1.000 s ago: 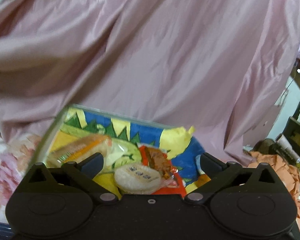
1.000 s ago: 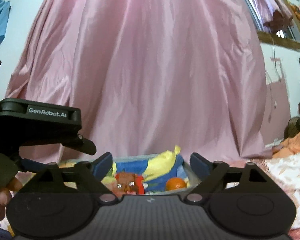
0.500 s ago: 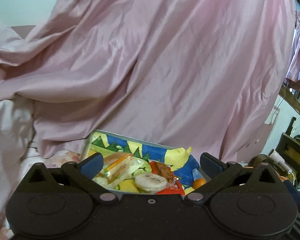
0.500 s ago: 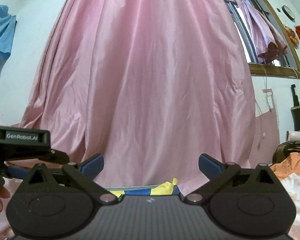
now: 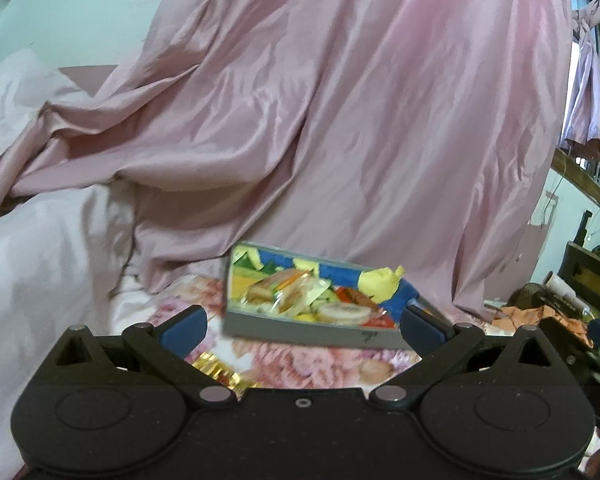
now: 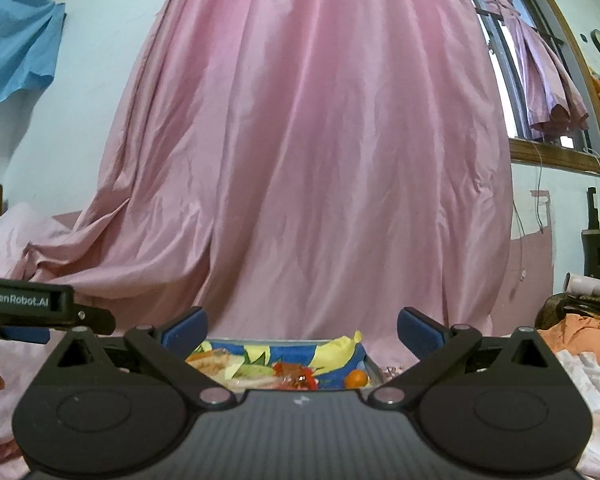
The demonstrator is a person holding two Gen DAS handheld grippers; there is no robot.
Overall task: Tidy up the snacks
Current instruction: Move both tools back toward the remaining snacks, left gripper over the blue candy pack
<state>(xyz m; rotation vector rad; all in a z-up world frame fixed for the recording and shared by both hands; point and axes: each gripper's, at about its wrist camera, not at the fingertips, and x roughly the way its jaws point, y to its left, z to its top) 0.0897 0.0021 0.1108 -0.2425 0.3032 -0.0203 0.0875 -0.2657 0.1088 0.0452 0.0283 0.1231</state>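
Snacks (image 5: 308,300) fill the grey tray (image 5: 300,330) on the bed's flowered cover (image 5: 300,364). Both tools, left (image 5: 302,326) and right (image 6: 302,330), gape empty. A gold wrapper (image 5: 216,368) near the bed's front edge looks next: approach low, square the pads.

"GenRobot.AI" on the left tongs (image 6: 24,300)

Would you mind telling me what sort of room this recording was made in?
Most likely a bedroom in a home: the snack tray sits on a floral bedspread, with a rumpled pale pink sheet beside it and a long pink curtain hanging behind.
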